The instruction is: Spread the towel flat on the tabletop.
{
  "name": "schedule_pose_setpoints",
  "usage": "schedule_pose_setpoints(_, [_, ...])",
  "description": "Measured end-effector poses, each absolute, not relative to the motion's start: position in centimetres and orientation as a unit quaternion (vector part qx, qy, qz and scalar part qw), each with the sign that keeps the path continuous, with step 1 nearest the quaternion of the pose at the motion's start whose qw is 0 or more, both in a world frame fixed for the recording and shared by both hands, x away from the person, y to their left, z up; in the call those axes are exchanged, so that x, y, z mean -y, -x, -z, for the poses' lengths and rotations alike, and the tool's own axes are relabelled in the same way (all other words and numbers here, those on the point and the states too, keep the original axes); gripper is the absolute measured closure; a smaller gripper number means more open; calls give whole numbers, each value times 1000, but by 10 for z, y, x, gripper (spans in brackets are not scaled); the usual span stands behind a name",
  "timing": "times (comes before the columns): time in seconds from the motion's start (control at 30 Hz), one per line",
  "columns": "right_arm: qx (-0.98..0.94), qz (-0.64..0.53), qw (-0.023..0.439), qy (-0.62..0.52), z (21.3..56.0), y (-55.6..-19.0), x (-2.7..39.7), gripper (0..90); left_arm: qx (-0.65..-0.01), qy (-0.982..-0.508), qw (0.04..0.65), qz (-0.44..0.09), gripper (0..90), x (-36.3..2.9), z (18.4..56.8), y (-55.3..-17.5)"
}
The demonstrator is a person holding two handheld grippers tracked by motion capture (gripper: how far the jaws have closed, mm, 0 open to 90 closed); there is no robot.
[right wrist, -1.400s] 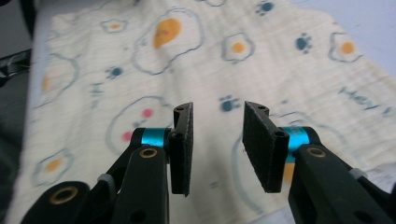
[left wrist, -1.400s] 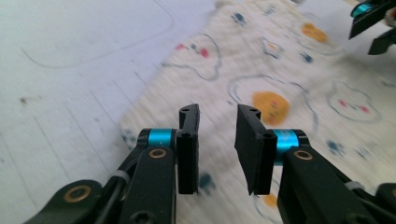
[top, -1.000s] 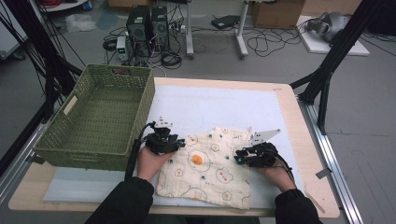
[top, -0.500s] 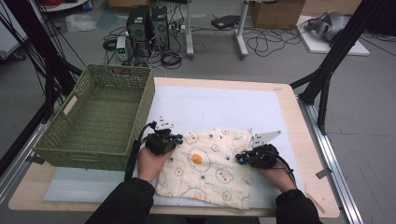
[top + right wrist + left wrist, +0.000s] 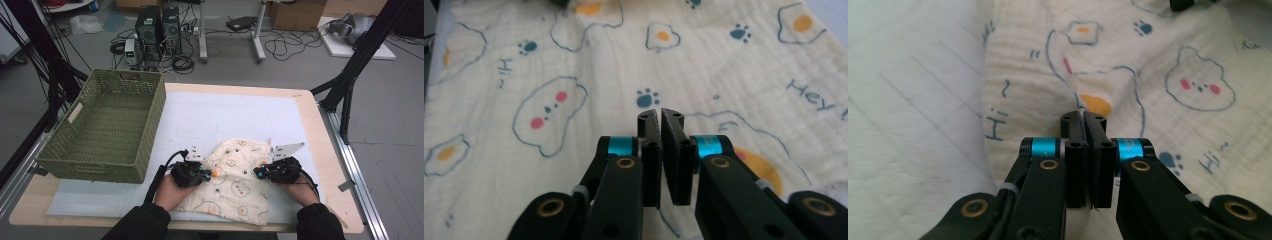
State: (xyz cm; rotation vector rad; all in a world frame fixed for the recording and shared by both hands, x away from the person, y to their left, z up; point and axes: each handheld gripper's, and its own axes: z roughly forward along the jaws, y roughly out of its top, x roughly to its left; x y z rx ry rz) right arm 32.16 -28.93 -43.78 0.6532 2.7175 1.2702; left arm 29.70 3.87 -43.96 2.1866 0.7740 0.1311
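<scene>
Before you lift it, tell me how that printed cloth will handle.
The cloth will likely be floppy: it already lies rumpled and folded over on the mat. Probably light, since the crinkled weave looks thin. It should sag between the left gripper and right gripper, both pinching its edges.

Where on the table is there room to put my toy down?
The white mat is bare between the green basket and the table's right edge, behind the printed cloth. The basket's inside is free too. Near the front it is crowded: both grippers, left and right, sit at the cloth.
</scene>
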Motion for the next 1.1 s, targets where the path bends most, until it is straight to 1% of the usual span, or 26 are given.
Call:
schedule_pose_setpoints(0.1, [-882,-420,37,-210,435,-321,285,787,-311,-861,401,-34,849,-40,439,-299])
schedule_pose_setpoints(0.17, [-885,-410,39,-215,437,-322,284,770,-313,-860,403,-27,834,-42,439,-300])
schedule_pose_setpoints(0.23, [-893,-391,34,-220,442,-322,283,771,-312,-859,405,-22,798,-41,439,-300])
schedule_pose_setpoints(0.3, [-890,-397,31,-222,445,-321,285,801,-316,-856,408,-17,772,-42,438,-301])
schedule_pose_setpoints(0.33, [-891,-394,30,-221,444,-320,285,826,-317,-855,410,-15,763,-42,438,-301])
schedule_pose_setpoints(0.47, [-891,-395,30,-219,445,-319,286,832,-320,-851,416,-13,748,-46,434,-303])
schedule_pose_setpoints(0.67, [-891,-394,34,-221,444,-317,285,826,-340,-836,430,-13,756,-55,430,-309])
schedule_pose_setpoints(0.73, [-891,-396,30,-223,444,-317,285,794,-342,-836,429,-15,766,-55,430,-310])
schedule_pose_setpoints(0.77, [-889,-398,29,-225,444,-317,285,758,-342,-839,424,-17,791,-55,431,-311])
schedule_pose_setpoints(0.8, [-885,-407,24,-227,443,-317,284,748,-341,-842,418,-19,807,-54,433,-311])
schedule_pose_setpoints(0.83, [-881,-416,24,-222,441,-317,282,741,-339,-845,412,-20,854,-52,434,-312])
schedule_pose_setpoints(0.87, [-880,-421,25,-216,438,-315,278,724,-339,-847,408,-20,866,-51,436,-312])
schedule_pose_setpoints(1.0, [-882,-429,30,-193,434,-314,258,667,-326,-853,407,-5,876,-45,436,-308])
schedule_pose_setpoints(1.03, [-884,-427,22,-189,435,-313,253,657,-322,-854,408,-1,876,-44,436,-307])
schedule_pose_setpoints(1.1, [-891,-417,23,-178,439,-312,245,646,-318,-854,411,11,877,-42,436,-306])
